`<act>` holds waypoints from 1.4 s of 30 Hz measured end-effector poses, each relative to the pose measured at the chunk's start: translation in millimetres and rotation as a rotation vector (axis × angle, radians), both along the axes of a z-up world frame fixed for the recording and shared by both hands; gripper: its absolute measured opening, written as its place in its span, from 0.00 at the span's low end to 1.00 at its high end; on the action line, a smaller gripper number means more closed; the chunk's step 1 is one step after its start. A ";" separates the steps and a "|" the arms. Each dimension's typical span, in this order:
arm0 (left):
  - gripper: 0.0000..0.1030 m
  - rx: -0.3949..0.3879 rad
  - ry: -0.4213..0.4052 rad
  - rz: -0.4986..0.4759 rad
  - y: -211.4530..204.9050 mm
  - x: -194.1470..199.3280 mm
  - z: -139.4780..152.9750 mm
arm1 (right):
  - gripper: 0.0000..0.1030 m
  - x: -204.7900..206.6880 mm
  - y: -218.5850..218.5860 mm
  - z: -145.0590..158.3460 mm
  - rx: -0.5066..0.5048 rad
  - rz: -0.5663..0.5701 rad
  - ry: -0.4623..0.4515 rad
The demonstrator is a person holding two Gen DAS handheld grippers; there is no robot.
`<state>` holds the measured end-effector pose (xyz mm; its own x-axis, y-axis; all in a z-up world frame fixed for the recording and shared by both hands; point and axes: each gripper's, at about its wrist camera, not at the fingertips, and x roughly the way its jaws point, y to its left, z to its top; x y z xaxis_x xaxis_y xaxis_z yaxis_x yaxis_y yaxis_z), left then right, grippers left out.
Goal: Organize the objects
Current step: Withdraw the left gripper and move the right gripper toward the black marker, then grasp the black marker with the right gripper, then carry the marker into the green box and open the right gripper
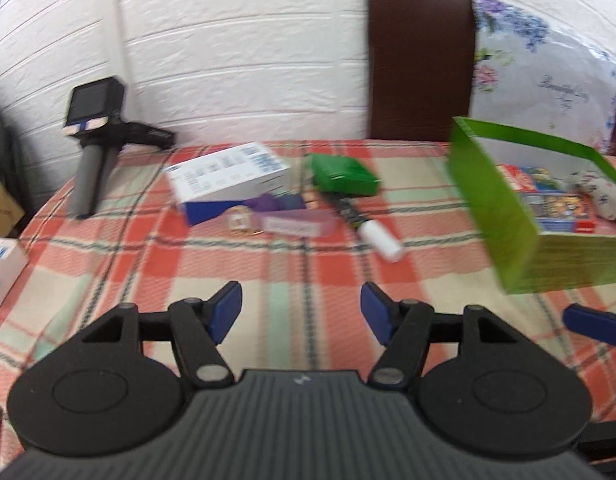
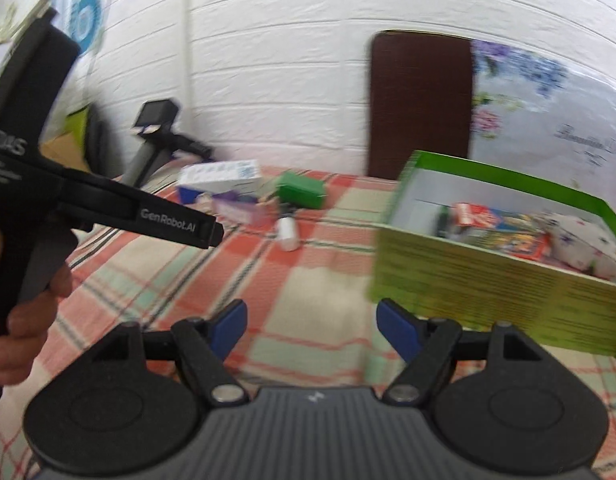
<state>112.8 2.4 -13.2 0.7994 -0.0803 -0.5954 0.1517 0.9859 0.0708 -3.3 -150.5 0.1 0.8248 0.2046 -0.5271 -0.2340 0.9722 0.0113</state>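
A green open box (image 1: 508,216) stands at the right on the checked tablecloth; it also shows in the right wrist view (image 2: 488,280), holding card packs (image 2: 504,228) and a floral pouch (image 2: 584,248). Loose items lie in the middle: a white and blue carton (image 1: 227,176), a small green box (image 1: 342,174), a purple case (image 1: 293,222), a white tube (image 1: 380,242). My left gripper (image 1: 301,312) is open and empty above the cloth, short of the items. My right gripper (image 2: 312,326) is open and empty beside the green box's near corner.
A black device on a grey stand (image 1: 93,136) is at the table's back left. A brown chair back (image 1: 422,60) stands behind the table against a white brick wall. A white box (image 1: 3,264) sits at the left edge. The left gripper's body (image 2: 67,200) fills the right wrist view's left.
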 end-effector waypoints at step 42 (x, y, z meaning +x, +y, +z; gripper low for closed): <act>0.93 -0.086 -0.047 0.204 90.9 13.8 -49.4 | 0.19 14.2 20.1 -25.1 0.219 0.126 0.248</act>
<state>126.6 93.3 -62.6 0.8312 0.0372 -0.5547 -0.0528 0.9985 -0.0122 10.9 -130.4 -25.1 0.6381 0.4272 -0.6406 -0.3158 0.9040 0.2883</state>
